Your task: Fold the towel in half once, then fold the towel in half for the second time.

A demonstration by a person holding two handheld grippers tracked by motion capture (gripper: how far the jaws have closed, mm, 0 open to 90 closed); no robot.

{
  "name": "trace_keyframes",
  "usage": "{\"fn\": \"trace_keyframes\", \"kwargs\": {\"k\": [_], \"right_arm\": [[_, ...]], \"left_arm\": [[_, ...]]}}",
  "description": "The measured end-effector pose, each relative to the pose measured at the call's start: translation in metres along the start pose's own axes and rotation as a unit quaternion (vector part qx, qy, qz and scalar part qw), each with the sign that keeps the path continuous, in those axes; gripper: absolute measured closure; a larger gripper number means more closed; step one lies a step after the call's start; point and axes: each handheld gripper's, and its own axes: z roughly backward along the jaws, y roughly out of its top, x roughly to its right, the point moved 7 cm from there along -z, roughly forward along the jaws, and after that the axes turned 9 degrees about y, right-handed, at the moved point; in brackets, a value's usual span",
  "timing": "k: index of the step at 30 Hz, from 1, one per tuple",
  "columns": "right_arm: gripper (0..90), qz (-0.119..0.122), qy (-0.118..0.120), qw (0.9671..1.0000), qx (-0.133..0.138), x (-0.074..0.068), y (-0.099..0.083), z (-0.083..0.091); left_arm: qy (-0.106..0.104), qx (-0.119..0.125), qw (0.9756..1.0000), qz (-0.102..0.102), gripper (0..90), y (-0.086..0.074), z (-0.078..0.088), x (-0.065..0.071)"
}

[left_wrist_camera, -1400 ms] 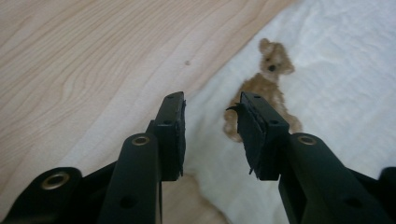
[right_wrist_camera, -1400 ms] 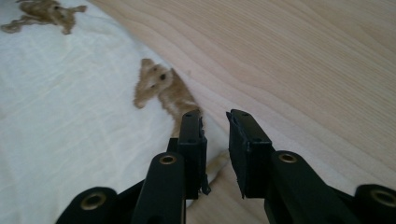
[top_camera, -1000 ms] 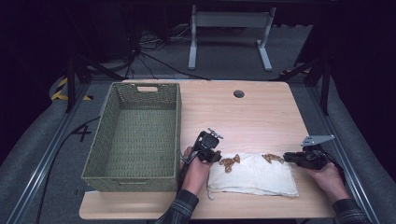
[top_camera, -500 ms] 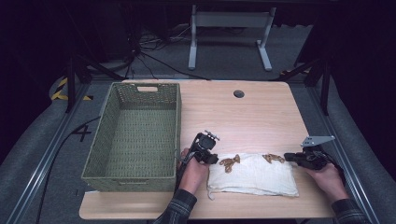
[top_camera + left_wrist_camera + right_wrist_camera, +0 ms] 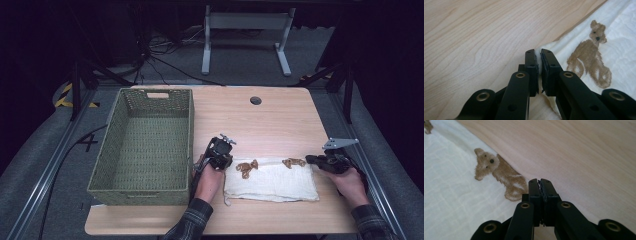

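A folded white cloth (image 5: 272, 182) printed with brown bears (image 5: 246, 167) lies flat on the near part of the wooden table (image 5: 260, 125). My left gripper (image 5: 226, 163) is at the cloth's far left corner. In the left gripper view its jaws (image 5: 538, 53) have just been closing and now pinch a bit of white cloth (image 5: 619, 37) between the pads. My right gripper (image 5: 310, 159) is at the far right corner. In the right gripper view its jaws (image 5: 539, 182) are pressed together where the cloth's (image 5: 454, 182) edge ends, beside a bear print (image 5: 496, 175).
A green woven basket (image 5: 190, 130) stands on the left of the table, close to my left hand. A round cable hole (image 5: 255, 100) sits near the far edge. Beyond the table, a grey stand (image 5: 245, 30) and cables lie on the floor.
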Motion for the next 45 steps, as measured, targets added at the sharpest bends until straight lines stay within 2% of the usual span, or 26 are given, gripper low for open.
{"fn": "trace_keyframes", "kwargs": {"k": [3, 7, 18, 21, 32, 35, 37, 43, 45], "right_arm": [[88.4, 0.003, -0.010, 0.9998, 0.015, 0.009, 0.013, -0.001], [88.4, 0.003, -0.011, 0.9996, 0.028, 0.011, 0.018, 0.002], [88.4, 0.017, 0.010, 0.9991, 0.037, -0.012, 0.006, 0.024], [88.4, 0.021, 0.014, 0.9991, 0.035, -0.019, 0.002, 0.028], [88.4, 0.026, 0.029, 0.9987, 0.032, -0.038, -0.013, 0.040], [88.4, 0.026, 0.033, 0.9986, 0.032, -0.045, -0.020, 0.046], [88.3, 0.029, 0.033, 0.9985, 0.033, -0.048, -0.023, 0.049], [88.2, 0.032, 0.042, 0.9982, 0.029, -0.055, -0.031, 0.052], [88.2, 0.033, 0.046, 0.9981, 0.026, -0.058, -0.033, 0.052]], "left_arm": [[0.012, 0.029, 0.9995, 0.004, 84.2, 0.011, 0.005, -0.005], [0.013, 0.034, 0.9993, 0.002, 84.1, 0.011, 0.008, -0.005], [0.024, 0.049, 0.9983, -0.019, 84.1, 0.003, 0.032, 0.006], [0.032, 0.046, 0.9980, -0.028, 84.1, -0.001, 0.037, 0.010], [0.028, 0.042, 0.9980, -0.038, 84.2, -0.018, 0.050, 0.026], [0.035, 0.035, 0.9975, -0.052, 84.1, -0.024, 0.055, 0.032], [0.031, 0.032, 0.9976, -0.053, 84.1, -0.027, 0.057, 0.035], [0.026, 0.025, 0.9979, -0.054, 84.1, -0.035, 0.058, 0.039], [0.025, 0.016, 0.9980, -0.057, 84.1, -0.042, 0.056, 0.040]]}}
